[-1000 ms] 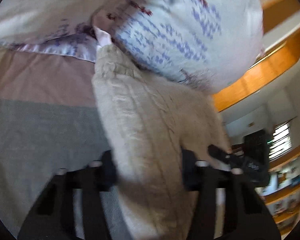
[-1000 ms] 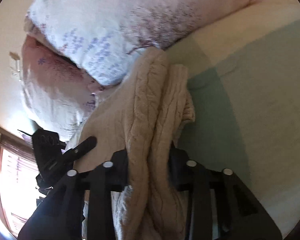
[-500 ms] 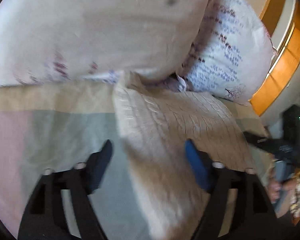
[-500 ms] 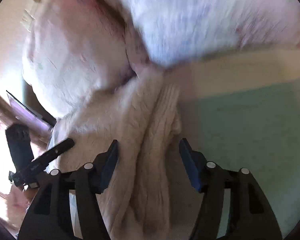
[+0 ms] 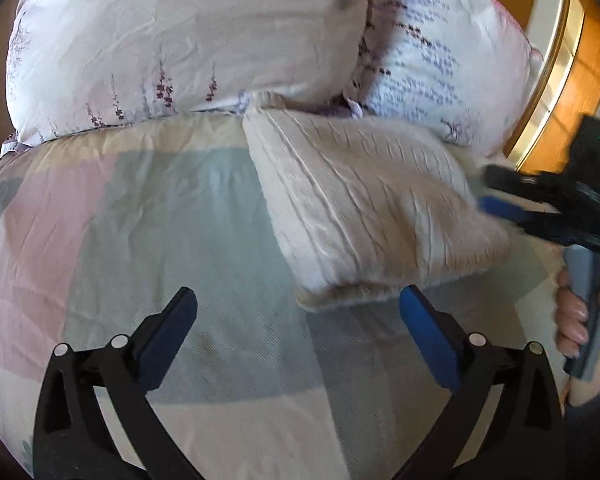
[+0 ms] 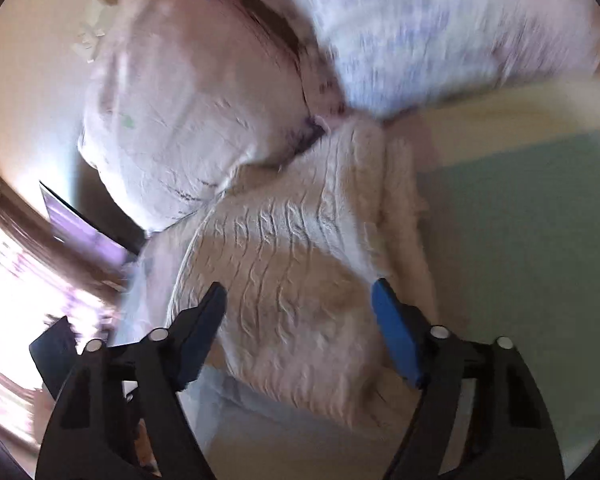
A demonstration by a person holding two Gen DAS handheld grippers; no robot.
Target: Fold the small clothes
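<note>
A folded cream cable-knit sweater [image 5: 364, 204] lies on the bed against the pillows; it also shows in the right wrist view [image 6: 300, 280]. My left gripper [image 5: 296, 304] is open and empty, just short of the sweater's near edge. My right gripper [image 6: 298, 296] is open and empty, its jaws wide above the sweater's end. The right gripper also shows at the right edge of the left wrist view [image 5: 552, 208], beside the sweater's right end.
Two floral pillows [image 5: 188, 40] [image 5: 432, 64] sit behind the sweater. The bedspread [image 5: 148, 232] has pink, grey-green and cream patches. A wooden headboard or frame [image 5: 576, 80] is at far right. A bright window [image 6: 8, 280] is at left in the right wrist view.
Both grippers let go of the sweater and opened. It now lies folded flat by the pillows. Both grippers have drawn back from it.
</note>
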